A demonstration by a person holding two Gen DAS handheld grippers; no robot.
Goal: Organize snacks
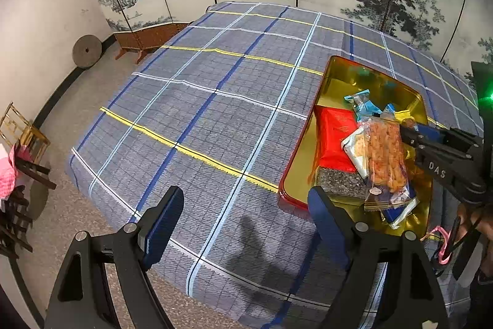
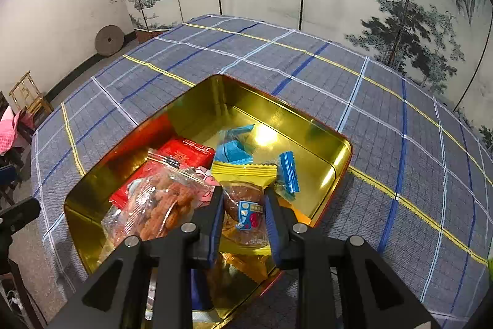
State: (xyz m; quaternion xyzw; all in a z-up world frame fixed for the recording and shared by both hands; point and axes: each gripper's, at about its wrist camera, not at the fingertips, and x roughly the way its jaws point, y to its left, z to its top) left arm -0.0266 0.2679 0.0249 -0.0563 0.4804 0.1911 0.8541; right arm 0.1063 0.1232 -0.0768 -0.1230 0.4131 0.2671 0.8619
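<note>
A plaid cloth [image 1: 215, 113] in grey, blue, white and yellow is covering the table, with a painted folding screen [image 2: 385, 5] standing behind it. A gold-lined tin [image 2: 323, 128] with a red outer rim is sitting on the cloth, at the right of the left wrist view and in the centre of the right wrist view. Inside the tin, a red packet [image 2: 188, 153] is lying toward the left side, and a clear bag of brown fried sticks [image 2: 163, 202] is lying partly over it. Blue-wrapped sweets [image 2: 234, 147] are lying toward the far end. The right gripper [image 2: 243, 216] is pointing down into the tin, its jaws clamping a yellow-edged packet [image 2: 246, 199] holding a brown cake; the packet is hanging above the tin's near end, beside the bag of sticks. The left gripper [image 1: 246, 224] is hovering over bare cloth left of the tin, its jaws standing apart with nothing between them.
</note>
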